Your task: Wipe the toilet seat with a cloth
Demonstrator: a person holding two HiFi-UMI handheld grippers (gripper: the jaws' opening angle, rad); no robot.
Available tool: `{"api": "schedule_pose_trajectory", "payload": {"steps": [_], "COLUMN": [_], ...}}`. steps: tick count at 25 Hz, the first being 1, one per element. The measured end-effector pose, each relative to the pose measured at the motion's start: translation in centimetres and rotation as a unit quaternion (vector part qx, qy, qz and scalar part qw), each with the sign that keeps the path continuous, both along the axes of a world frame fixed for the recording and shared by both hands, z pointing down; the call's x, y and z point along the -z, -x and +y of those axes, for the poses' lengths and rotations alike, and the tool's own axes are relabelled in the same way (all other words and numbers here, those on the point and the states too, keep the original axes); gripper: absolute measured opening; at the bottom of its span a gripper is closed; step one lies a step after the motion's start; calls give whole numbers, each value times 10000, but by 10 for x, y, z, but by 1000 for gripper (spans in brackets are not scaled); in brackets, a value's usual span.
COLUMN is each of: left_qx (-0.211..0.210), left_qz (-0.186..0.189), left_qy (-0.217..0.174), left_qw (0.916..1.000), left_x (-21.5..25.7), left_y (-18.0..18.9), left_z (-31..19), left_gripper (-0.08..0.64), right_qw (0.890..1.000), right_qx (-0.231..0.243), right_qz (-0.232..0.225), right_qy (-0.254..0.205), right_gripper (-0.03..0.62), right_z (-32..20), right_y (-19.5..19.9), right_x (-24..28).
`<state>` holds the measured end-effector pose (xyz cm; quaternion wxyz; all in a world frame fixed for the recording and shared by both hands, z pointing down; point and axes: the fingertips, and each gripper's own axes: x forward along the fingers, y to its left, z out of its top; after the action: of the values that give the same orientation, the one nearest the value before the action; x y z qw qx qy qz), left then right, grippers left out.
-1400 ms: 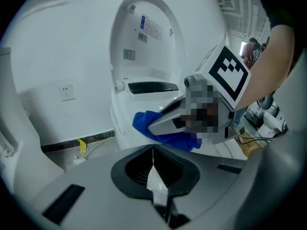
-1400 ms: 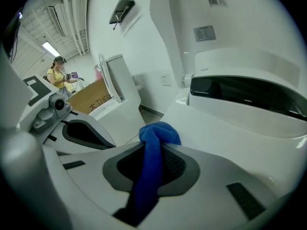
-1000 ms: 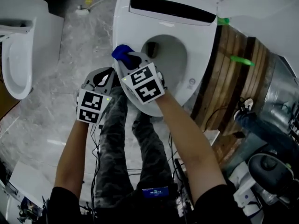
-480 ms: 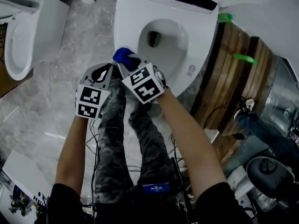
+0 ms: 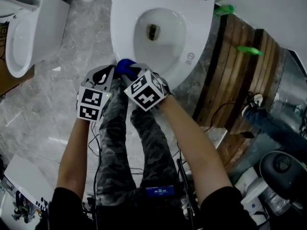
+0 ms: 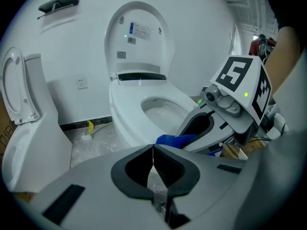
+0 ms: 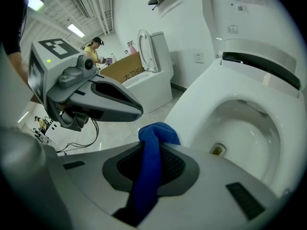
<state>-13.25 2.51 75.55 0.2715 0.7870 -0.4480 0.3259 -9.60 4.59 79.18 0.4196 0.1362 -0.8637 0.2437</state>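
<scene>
The white toilet seat [image 5: 125, 23] rings the open bowl at the top of the head view, lid up [image 6: 139, 32]. A blue cloth [image 5: 124, 66] lies against the seat's front-left outer edge, with my right gripper [image 5: 127, 71] shut on it. In the right gripper view the cloth [image 7: 149, 152] hangs bunched between the jaws, with the seat [image 7: 206, 99] just ahead on the right. My left gripper [image 5: 110, 75] hovers beside it on the left, shut and empty [image 6: 153, 150]. From there I see the right gripper [image 6: 225, 116] and the cloth [image 6: 173, 139] over the seat's rim [image 6: 127, 123].
A second white toilet [image 5: 26, 28] stands at the left on the grey marble floor [image 5: 72, 47]. A wooden slatted panel [image 5: 240, 75] with green pieces [image 5: 249, 50] flanks the toilet's right. My legs [image 5: 144, 143] and cables lie below. A person [image 7: 93, 51] and cardboard box [image 7: 122, 68] are far off.
Both grippers have drawn back along the seat's left rim toward its front edge, the blue cloth dragged along in the right one. The left gripper stayed shut beside it.
</scene>
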Motion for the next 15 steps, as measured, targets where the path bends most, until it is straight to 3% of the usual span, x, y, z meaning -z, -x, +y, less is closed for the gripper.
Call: {"api": "schedule_pose_trajectory", "payload": {"steps": [15], "left_qx": [-522], "left_qz": [-13], "left_qy": [98], "left_qw": [9986], "left_x": [0], "left_y": [-60], "left_z": [34], "left_gripper": [12], "right_qw": [9990], "right_qx": [-400], "right_qz": [19], "right_qy": [219], "right_gripper": [58], "right_z": [43], "right_y": [-58], "right_x": [-1]}}
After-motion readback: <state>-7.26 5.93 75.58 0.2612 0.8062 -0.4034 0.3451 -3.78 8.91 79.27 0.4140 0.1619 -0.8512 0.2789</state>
